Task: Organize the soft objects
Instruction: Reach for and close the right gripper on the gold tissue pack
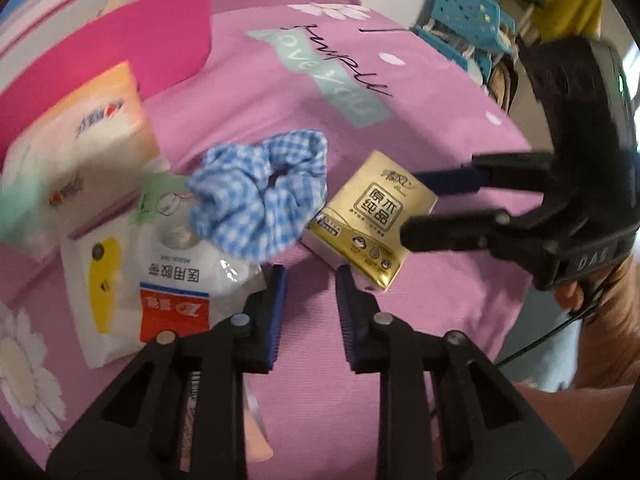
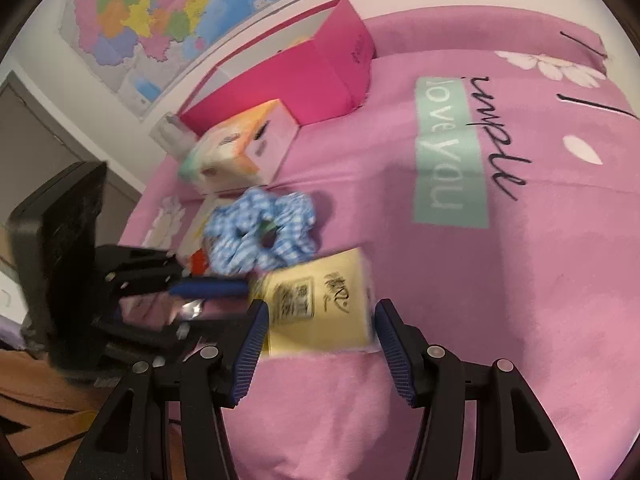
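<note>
A gold tissue pack [image 1: 368, 220] [image 2: 320, 304] lies flat on the pink bedsheet [image 1: 440, 312]. My right gripper [image 2: 320, 320] [image 1: 412, 208] is open and straddles the pack's near end, one pad on each side; I see no squeeze. A blue gingham scrunchie [image 1: 260, 200] [image 2: 264, 232] rests just beyond the pack, partly on a white-and-orange medical tape packet [image 1: 172, 292]. My left gripper [image 1: 311, 274] hovers low over bare sheet between packet and pack. Its jaws are drawn close with nothing between them. In the right wrist view its blue pad [image 2: 208, 288] sits level with the gold pack's left edge.
A soft tissue packet in white and orange [image 1: 80, 140] [image 2: 240, 152] leans against an open pink box [image 1: 120, 60] [image 2: 300, 72] by the wall. A map [image 2: 180, 0] hangs above. Past the bed's edge stand a blue perforated stool [image 1: 460, 20] and clutter. A hand [image 1: 600, 320] holds the right gripper.
</note>
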The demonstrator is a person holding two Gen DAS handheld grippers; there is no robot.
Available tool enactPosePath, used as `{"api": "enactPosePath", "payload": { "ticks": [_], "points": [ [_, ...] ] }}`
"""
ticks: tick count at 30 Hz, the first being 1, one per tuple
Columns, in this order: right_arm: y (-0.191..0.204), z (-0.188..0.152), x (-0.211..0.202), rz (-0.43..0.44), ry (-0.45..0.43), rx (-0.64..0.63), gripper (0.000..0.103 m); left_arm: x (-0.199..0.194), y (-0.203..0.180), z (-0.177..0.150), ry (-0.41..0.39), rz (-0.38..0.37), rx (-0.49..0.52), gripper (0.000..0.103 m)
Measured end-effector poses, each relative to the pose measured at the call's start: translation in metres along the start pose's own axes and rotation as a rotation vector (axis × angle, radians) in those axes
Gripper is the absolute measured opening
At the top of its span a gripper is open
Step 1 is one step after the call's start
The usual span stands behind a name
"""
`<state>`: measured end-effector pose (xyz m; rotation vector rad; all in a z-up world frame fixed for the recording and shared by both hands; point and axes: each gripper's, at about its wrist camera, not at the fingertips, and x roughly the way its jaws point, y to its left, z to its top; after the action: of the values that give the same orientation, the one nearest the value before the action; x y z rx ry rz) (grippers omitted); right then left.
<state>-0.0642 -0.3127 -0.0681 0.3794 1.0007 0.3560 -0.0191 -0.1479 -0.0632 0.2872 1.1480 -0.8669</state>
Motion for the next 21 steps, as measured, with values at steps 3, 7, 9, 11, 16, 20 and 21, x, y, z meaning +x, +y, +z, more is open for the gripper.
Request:
{"api": "enactPosePath", "payload": {
  "ticks": [3,7,9,11,16,20,21],
  "points": [
    [0.001,-0.002,-0.001,0.014,-0.008,0.002,0.057,-0.008,0.005,-0.003,-0.028,-0.051,-0.01,0.027],
    [-0.004,0.0,-0.002,0.016,-0.037,0.026,0.055,-0.016,0.0,-0.008,-0.044,-0.14,0.015,0.027],
    [-0.006,0.0,-0.001,0.023,-0.044,0.03,0.05,-0.014,-0.002,-0.008,-0.03,-0.186,0.016,0.028],
    [-0.006,0.0,0.001,0.025,-0.043,0.031,0.048,-0.005,-0.006,-0.005,-0.013,-0.201,0.009,0.028],
    [-0.003,-0.001,0.006,0.019,-0.036,0.027,0.04,0.003,-0.003,-0.004,0.005,-0.222,-0.03,0.028],
    [-0.002,-0.001,0.005,0.022,-0.039,0.025,0.039,-0.005,-0.002,-0.006,-0.013,-0.218,-0.026,0.028],
    [-0.001,-0.001,0.005,0.019,-0.039,0.021,0.039,-0.007,-0.003,-0.006,-0.02,-0.216,-0.021,0.029]
  ]
}}
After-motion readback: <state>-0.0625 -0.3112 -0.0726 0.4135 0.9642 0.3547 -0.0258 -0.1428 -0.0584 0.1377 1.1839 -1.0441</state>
